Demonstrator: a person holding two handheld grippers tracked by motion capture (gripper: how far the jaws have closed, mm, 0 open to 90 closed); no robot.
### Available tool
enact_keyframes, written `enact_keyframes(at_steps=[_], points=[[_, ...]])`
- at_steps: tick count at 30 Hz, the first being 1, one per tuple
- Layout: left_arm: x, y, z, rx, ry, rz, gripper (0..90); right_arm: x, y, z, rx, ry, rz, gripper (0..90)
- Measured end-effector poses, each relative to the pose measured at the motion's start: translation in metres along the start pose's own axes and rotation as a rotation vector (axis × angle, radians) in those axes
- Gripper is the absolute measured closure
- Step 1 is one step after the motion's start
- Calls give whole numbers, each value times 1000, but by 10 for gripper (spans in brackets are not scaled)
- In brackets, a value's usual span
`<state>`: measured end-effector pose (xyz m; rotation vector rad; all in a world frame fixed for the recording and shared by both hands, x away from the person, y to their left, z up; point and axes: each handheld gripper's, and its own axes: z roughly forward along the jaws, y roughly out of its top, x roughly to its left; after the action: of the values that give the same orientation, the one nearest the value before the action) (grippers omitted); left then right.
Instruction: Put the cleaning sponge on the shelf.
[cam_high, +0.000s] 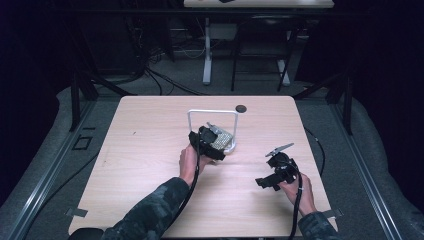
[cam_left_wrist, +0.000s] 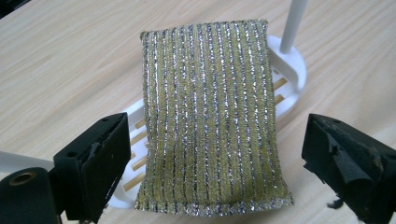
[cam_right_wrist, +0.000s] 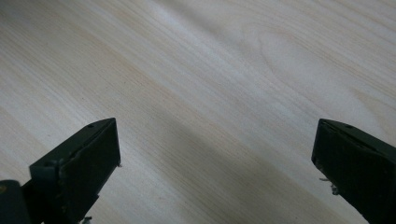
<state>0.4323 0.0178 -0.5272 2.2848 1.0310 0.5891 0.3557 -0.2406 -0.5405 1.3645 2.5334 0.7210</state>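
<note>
Left gripper is held just over the sponge, fingers spread wide on either side of it, nothing gripped. No contact between fingers and sponge can be seen in the left gripper view; a gap is visible on both sides.

Sponge: yellow-green with silver thread stripes, laid flat along the white holder. The near end of the sponge overhangs the holder's rim toward the gripper. Slotted base of the holder is seen beside the sponge on the left and right edges. A white post rises from the holder's far end; in the high view it is seen to be part of a white arched frame standing over the holder, near the middle of the tabletop.

Right gripper is held well apart from the holder, toward the right near part of the tabletop, in the person's right hand. Its fingers are also spread wide, with bare wood seen between them; nothing held.

A small dark round spot is seen at the far edge of the tabletop, beyond the frame.
</note>
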Motion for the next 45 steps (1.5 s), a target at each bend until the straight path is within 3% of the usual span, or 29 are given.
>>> enact_keyframes(at_steps=[15, 21, 28, 38, 45], points=[[11, -4, -49, -11, -96, 46, 20, 0, 0, 0, 0, -2, 3, 6], [17, -12, -71, -16, -109, 71, 8, 0, 0, 0, 0, -3, 5, 6], [27, -22, -89, -21, -96, 80, 2, 0, 0, 0, 2, -6, 3, 6], [45, -63, -111, 26, -74, 89, 2, 0, -1, -1, 5, -3, 11, 7], [59, -95, -118, 72, -84, 47, 1, 1, -1, -1, 11, -5, 7, 7]])
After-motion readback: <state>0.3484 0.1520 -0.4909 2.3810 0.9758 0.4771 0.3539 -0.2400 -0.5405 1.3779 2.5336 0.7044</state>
